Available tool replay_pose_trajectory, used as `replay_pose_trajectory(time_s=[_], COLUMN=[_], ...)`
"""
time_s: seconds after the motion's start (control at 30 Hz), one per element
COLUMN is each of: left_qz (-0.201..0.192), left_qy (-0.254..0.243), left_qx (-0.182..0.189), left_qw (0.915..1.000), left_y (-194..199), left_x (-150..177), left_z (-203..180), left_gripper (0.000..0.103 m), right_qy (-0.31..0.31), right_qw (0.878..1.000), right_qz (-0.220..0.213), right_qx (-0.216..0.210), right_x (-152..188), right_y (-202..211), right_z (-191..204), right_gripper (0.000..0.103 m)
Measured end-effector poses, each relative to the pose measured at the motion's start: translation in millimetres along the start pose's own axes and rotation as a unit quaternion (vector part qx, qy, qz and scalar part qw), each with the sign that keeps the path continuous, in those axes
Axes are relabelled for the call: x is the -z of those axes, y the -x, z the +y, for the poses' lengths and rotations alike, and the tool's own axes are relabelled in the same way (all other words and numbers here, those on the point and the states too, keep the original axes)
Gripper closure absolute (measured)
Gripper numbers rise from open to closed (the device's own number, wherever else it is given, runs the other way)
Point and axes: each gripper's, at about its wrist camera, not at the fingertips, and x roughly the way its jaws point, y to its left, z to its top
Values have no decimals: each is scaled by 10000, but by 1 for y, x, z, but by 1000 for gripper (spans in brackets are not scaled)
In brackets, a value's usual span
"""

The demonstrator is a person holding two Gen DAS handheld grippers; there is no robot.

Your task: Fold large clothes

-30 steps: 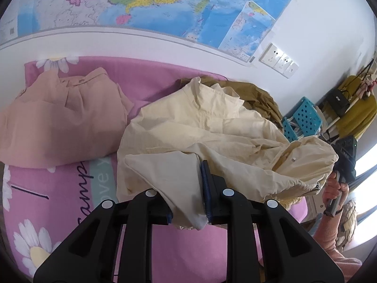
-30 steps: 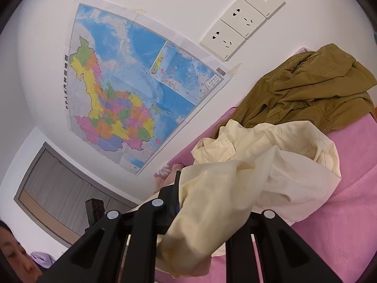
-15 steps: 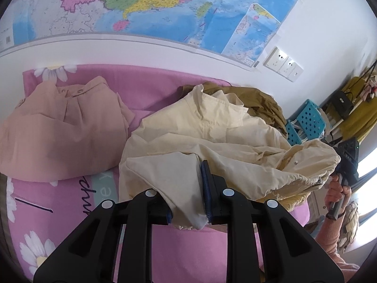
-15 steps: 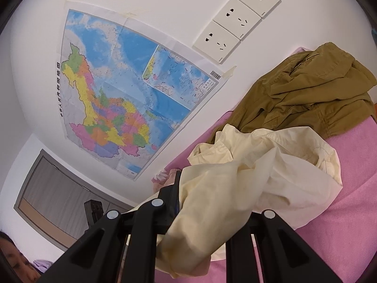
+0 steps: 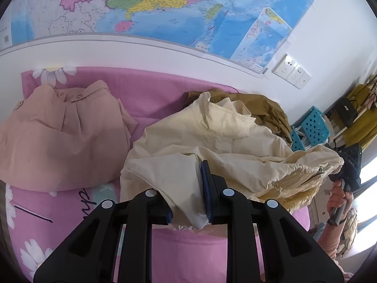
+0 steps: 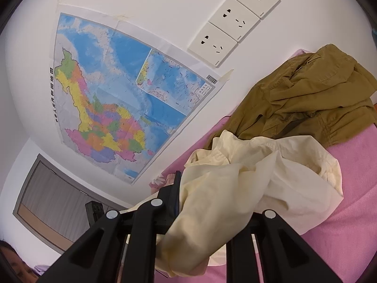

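Note:
A cream shirt (image 5: 212, 139) lies crumpled on the pink bed sheet (image 5: 188, 250). My left gripper (image 5: 188, 200) is shut on one edge of it, low in the left wrist view. My right gripper (image 6: 205, 202) is shut on another part of the cream shirt (image 6: 259, 184), which drapes over its fingers and hides the right one. The right gripper also shows in the left wrist view (image 5: 348, 167) at the far right, holding the shirt's other end lifted off the bed.
A pink shirt (image 5: 61, 136) lies at the left of the bed. An olive jacket (image 6: 306, 103) is heaped against the wall behind the cream shirt. A wall map (image 5: 165, 9), sockets (image 6: 233, 26), and a blue plastic stool (image 5: 311, 127) beside the bed.
Both views have shifted slightly: the bed and clothes sit lower in the left view and the wall looms larger in the right view. Both grips on the cream shirt are unchanged.

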Motion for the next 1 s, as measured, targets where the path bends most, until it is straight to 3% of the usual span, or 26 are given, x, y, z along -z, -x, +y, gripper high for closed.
replay_pose_trajectory(time_s=[1.0], left_qz=[493], left_qy=[246], left_qx=[-433], left_qw=[9975], left_y=[-71], left_x=[-51], left_z=[18], left_gripper=[80], right_qy=[-595], right_qw=[9970], right_qz=[177], right_qx=[460], right_x=[-41], right_y=[-56], right_z=[-49], right_gripper=[82])
